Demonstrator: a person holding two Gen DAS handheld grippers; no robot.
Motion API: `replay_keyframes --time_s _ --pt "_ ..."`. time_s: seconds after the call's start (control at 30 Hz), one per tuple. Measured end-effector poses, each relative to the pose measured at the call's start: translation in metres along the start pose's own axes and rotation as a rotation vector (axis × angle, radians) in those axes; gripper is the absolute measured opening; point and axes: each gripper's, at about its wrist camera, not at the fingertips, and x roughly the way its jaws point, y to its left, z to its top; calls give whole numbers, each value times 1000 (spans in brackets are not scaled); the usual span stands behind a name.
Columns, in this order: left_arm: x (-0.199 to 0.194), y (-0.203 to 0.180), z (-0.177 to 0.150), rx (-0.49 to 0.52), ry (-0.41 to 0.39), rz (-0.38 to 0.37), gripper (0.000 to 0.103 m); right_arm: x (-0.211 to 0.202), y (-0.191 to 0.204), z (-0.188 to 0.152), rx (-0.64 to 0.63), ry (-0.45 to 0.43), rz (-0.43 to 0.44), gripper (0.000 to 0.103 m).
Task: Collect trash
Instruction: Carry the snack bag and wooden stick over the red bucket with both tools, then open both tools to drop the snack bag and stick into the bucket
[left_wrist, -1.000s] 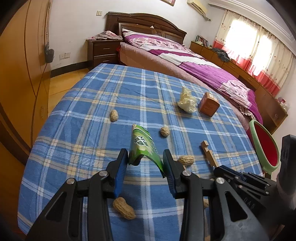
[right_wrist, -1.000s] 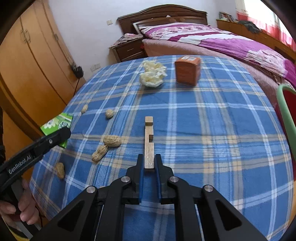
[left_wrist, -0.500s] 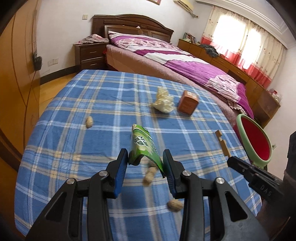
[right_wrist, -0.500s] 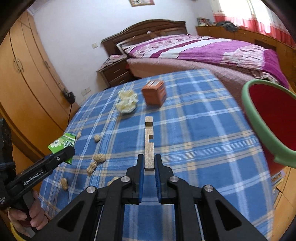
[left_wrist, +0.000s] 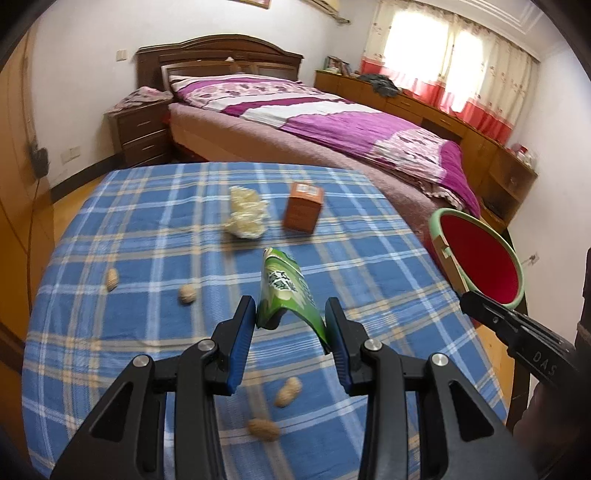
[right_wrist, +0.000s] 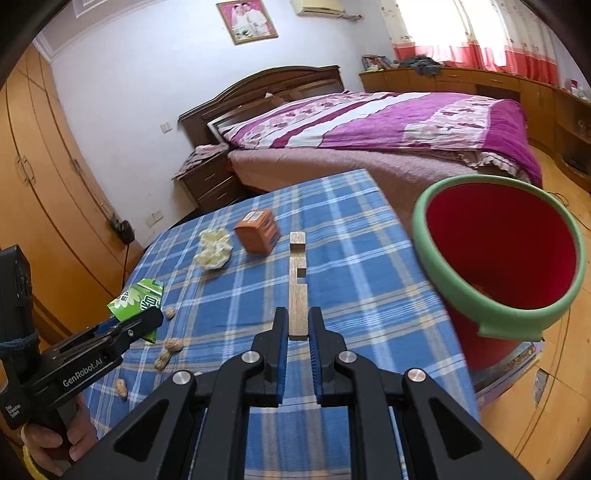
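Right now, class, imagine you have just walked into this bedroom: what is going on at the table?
A person is clearing litter off a table with a blue checked cloth, one handheld gripper per hand. The left gripper pinches a green wrapper; the right gripper clamps a notched wooden stick. A red bin with a green rim waits at the table's right edge. Peanuts, a crumpled tissue and an orange box lie on the cloth.

tablecloth (left_wrist: 147, 229) — blue plaid | wrapper (left_wrist: 286, 291) green | bin (right_wrist: 498, 243) red, green rim | box (right_wrist: 258, 230) — orange
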Motion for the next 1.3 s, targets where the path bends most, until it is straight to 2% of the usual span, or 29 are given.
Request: replay_keyframes --time_s 0.63,1.3 --pt "33 -102 30 184 11 -86 40 -37 -99 22 145 -102 -121 13" --pt "92 -214 43 355 54 -211 40 -38 -190 20 300 -110 -214 13"
